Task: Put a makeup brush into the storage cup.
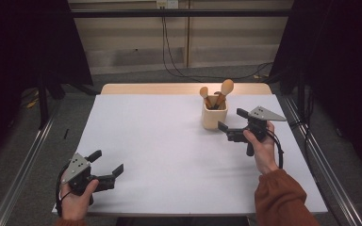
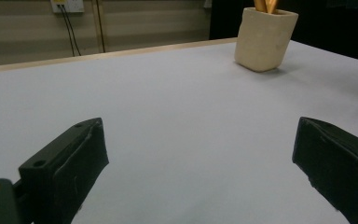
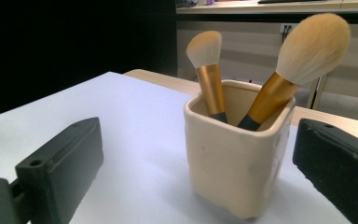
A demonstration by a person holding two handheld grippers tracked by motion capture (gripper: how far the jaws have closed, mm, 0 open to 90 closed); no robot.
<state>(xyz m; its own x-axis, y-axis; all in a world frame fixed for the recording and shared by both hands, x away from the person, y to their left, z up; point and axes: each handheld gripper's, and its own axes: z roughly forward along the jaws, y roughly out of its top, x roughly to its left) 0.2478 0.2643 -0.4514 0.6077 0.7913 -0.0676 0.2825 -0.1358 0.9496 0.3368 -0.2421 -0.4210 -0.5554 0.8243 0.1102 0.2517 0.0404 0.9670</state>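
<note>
Brush handles are hidden below the rim of the cream cup (image 1: 214, 115), so only the gold ferrules and pale heads of the small brush (image 3: 207, 70) and the large brush (image 3: 303, 60) show above it in the right gripper view; how they rest inside cannot be told. In the left gripper view the cup is cut off at the top edge, with only the lower ferrules visible. The cup stands upright on the white bench (image 1: 169, 150), toward the far right part of it, near the far edge where a bare wooden strip shows. The right tool (image 1: 231, 123) sits just beside the cup on its right, jaws spread wide with nothing between the pads; in its own view the cup stands ahead of the gap, not touched by either jaw. The left tool (image 1: 107, 162) rests at the near left corner of the bench, well apart from the cup, jaws also wide apart and empty. Jaw tips in both gripper views are cut off by the bottom and side edges. Bench surface between the two tools is open, as is the whole left half. The surroundings to left and right are dark and hard to make out.
</note>
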